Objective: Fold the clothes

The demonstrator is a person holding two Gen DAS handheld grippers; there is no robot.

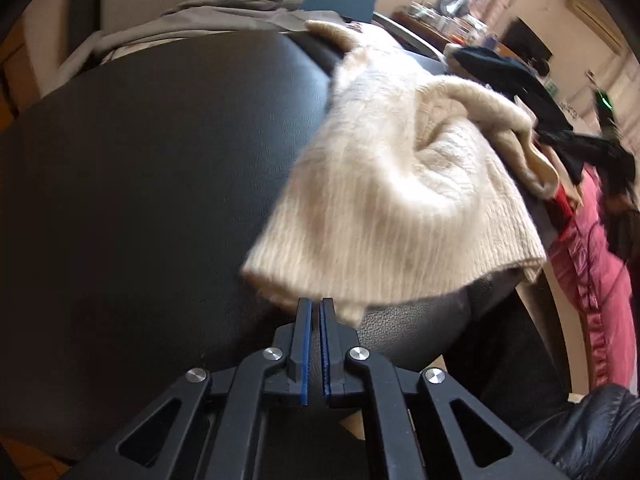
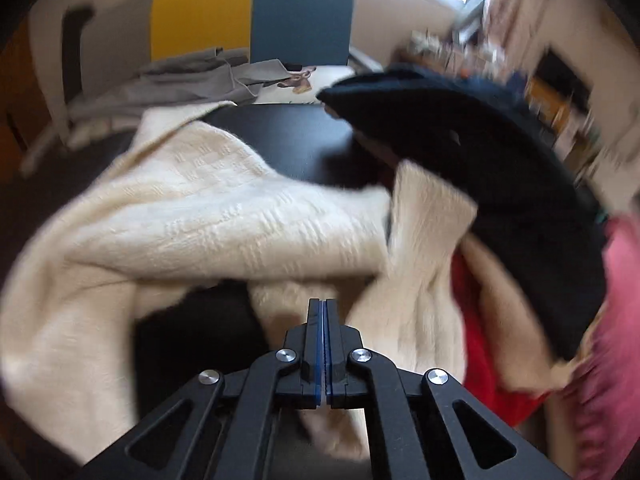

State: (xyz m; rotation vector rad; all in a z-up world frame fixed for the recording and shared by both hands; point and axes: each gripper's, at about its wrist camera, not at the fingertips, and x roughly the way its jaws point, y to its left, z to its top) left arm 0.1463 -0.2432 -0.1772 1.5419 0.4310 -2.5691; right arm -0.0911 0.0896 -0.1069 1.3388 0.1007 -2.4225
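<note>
Cream sweater hangs from my nearly closed left gripper, hem pinched at twelve o'clock, while my right gripper, clamped shut, lifts it for spreading.

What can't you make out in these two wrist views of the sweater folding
- Left wrist: whether the left gripper pinches the cream sweater; the hem covers the jaws' tips.
- Right wrist: what the right gripper holds; motion blur.
- Right wrist: the dark garment's type; blurred.
- Shelf items: too small.
</note>
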